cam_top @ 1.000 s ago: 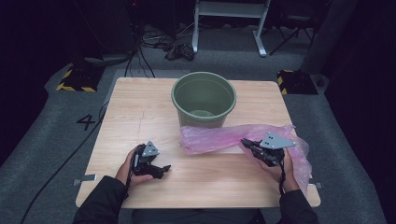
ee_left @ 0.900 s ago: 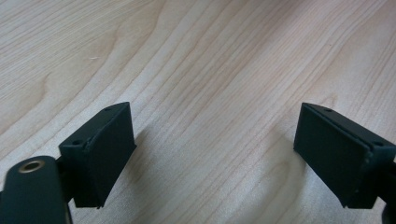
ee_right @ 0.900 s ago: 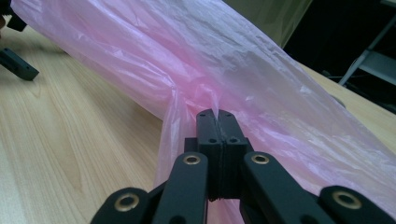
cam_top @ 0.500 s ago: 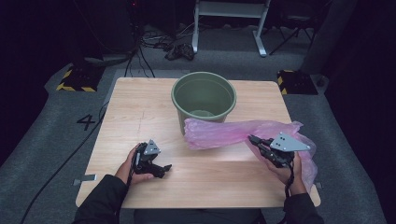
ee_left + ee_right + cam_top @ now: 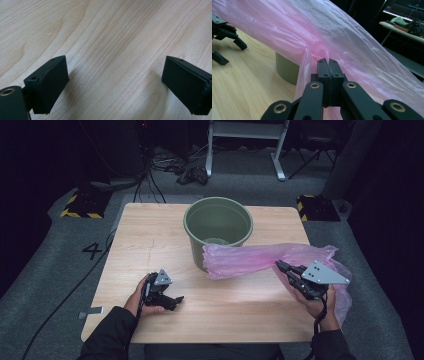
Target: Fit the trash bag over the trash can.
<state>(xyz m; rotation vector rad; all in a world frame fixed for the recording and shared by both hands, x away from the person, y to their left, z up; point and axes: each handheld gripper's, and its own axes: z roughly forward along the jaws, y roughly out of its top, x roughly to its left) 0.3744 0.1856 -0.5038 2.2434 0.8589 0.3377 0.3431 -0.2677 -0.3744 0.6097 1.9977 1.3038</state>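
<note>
Fingers of the right gripper [image 5: 328, 65] are pinching shut on a fold of the pink plastic bag [image 5: 317, 30], the thin film bunching just where their tips are meeting, so the hold is bearing on a gathered pleat rather than a single slippery sheet. From that pinch the bag is stretching away ahead of the fingers toward the green bucket [image 5: 218, 227], its far end draping against the bucket's near wall by the rim, while the slack part is hanging behind the fingers over the bench [image 5: 150, 240] edge; held clear of the wood like this, the film is probably being carried toward the bucket's mouth to line it. Across the bench, well apart from the bag, the left gripper [image 5: 172, 299] is resting low over bare wood with its fingers [image 5: 51, 82] standing wide and nothing between them, likely waiting to take the bag's other side once the opening is being spread over the rim.
</note>
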